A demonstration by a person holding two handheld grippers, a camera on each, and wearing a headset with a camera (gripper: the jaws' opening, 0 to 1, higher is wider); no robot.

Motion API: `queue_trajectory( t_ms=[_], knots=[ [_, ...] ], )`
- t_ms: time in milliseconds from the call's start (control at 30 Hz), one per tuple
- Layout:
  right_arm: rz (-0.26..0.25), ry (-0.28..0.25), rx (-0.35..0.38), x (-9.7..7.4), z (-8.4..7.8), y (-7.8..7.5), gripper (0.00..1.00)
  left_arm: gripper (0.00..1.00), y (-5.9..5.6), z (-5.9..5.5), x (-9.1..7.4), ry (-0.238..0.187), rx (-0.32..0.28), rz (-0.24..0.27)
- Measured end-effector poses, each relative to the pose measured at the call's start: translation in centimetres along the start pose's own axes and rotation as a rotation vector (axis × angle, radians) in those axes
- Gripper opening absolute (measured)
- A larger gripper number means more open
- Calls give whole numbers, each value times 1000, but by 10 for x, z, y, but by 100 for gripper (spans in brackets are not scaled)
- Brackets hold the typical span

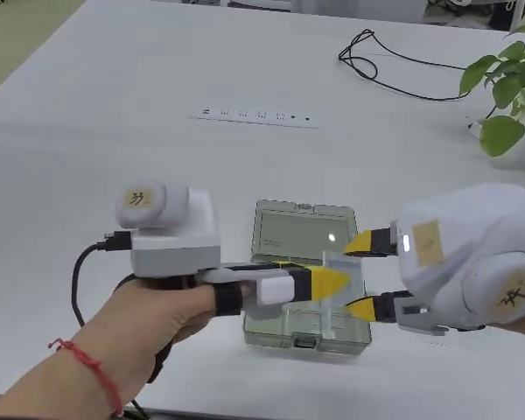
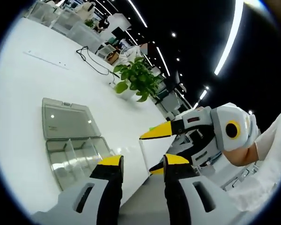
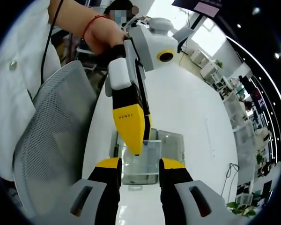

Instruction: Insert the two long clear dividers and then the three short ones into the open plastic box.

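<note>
left hand (image 1: 149, 319): wraps the left tool's grip, with a red string (image 1: 87, 363) on the wrist.
power strip (image 1: 258, 115): lies flat on the white surface (image 1: 114, 131), well beyond both tools.
plastic box (image 1: 280, 331): open on the surface, right under the tips of both tools; its lid (image 1: 302, 229) lies flat on the far side, and clear partitions stand in the tray.
left tool (image 1: 337, 278): jaws spread, one on each side of the divider's upright edge; contact cannot be told.
clear divider (image 3: 140, 161): upright between the two tools, over the box's end nearest the right tool; whether it sits in the tray cannot be told.
right tool (image 1: 357, 276): faces the left tool, jaws wide and pressed on the divider's two opposite ends.
cable (image 1: 376, 61): black loop, far beyond the right tool.
plant (image 1: 507, 87): green leaves, far beyond the right tool.
</note>
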State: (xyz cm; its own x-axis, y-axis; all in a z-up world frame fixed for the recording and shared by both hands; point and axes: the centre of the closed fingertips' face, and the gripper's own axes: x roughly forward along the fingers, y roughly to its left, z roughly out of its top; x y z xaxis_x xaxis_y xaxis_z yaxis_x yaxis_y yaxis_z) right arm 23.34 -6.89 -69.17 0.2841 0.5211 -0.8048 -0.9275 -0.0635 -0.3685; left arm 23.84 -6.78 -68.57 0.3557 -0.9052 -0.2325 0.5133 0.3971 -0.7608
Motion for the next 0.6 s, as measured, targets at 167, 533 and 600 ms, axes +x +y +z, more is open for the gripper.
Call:
queue_trajectory(
  t_ms=[167,533,600],
  knots=[
    [-1,3,-15,0,4,2,33,21,-1,-4,3,6,-26,-17],
    [0,16,-35,0,5,3,33,2,-1,-3,4,0,-43,-39],
    [1,18,-33,0,5,3,33,0,-1,-4,4,3,-38,-42]
  ],
)
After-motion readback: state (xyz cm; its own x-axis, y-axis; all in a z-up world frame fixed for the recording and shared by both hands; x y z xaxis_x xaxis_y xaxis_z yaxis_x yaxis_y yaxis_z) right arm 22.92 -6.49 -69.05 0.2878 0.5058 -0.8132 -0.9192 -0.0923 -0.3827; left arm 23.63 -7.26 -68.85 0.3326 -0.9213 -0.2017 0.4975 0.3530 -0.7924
